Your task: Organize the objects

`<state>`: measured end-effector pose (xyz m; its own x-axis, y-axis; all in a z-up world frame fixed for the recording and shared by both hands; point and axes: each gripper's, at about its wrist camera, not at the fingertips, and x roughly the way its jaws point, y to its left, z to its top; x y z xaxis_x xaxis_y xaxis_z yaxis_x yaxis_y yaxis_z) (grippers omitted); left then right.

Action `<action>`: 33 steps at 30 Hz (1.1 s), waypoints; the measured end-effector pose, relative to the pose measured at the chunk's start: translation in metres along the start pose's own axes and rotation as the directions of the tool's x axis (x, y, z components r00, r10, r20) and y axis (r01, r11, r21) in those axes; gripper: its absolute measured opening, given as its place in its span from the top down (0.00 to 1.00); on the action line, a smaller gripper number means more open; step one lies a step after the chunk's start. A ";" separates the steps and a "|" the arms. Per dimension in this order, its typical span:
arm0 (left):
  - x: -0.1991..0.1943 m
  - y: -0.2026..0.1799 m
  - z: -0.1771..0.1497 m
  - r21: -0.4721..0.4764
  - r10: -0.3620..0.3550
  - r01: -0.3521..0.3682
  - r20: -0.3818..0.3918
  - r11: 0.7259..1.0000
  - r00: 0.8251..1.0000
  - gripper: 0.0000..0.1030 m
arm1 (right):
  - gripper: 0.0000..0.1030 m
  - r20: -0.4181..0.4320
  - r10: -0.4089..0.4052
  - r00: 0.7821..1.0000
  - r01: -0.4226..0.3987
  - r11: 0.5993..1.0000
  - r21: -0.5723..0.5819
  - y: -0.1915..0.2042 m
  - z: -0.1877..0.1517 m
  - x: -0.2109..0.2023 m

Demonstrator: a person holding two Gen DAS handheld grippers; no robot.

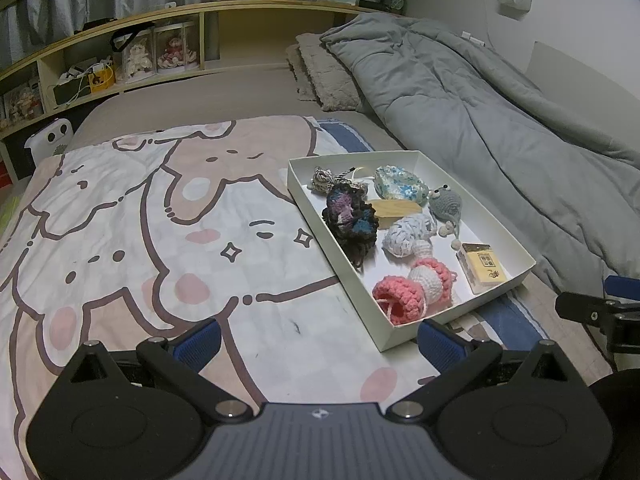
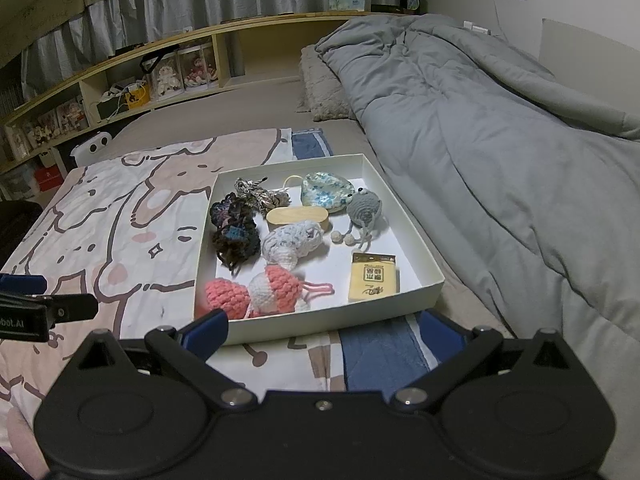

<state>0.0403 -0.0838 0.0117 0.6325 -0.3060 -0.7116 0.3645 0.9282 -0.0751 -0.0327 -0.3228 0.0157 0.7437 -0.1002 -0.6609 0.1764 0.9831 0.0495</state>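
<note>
Both the left gripper (image 1: 318, 340) and right gripper (image 2: 324, 334) hover spread and empty — all small items appear already gathered in the white box (image 2: 400, 307), little apparently remaining.

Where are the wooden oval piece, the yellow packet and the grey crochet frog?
wooden oval piece (image 2: 298, 217): right wrist view, top face.
yellow packet (image 2: 373, 278): right wrist view, printed front.
grey crochet frog (image 2: 363, 208): right wrist view, body.

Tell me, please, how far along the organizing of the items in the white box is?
Done: all the small items, such as the pink crochet and yellow packet, lie in the white box. In hand: nothing; left gripper and right gripper are open. Whether anything remains is unclear.
</note>
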 end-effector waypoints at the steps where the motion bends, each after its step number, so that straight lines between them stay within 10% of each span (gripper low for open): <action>1: 0.000 0.000 0.000 -0.001 0.000 0.000 0.000 1.000 1.000 0.00 | 0.00 0.000 0.001 1.000 -0.001 1.000 0.001 0.000 0.000 0.000; 33: -0.002 0.004 0.002 -0.016 0.003 -0.003 0.000 1.000 1.000 0.00 | 0.00 -0.007 0.007 1.000 -0.007 1.000 -0.001 0.000 -0.001 0.001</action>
<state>0.0415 -0.0797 0.0142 0.6338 -0.3028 -0.7118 0.3513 0.9325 -0.0839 -0.0329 -0.3228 0.0146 0.7407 -0.0920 -0.6655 0.1701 0.9840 0.0533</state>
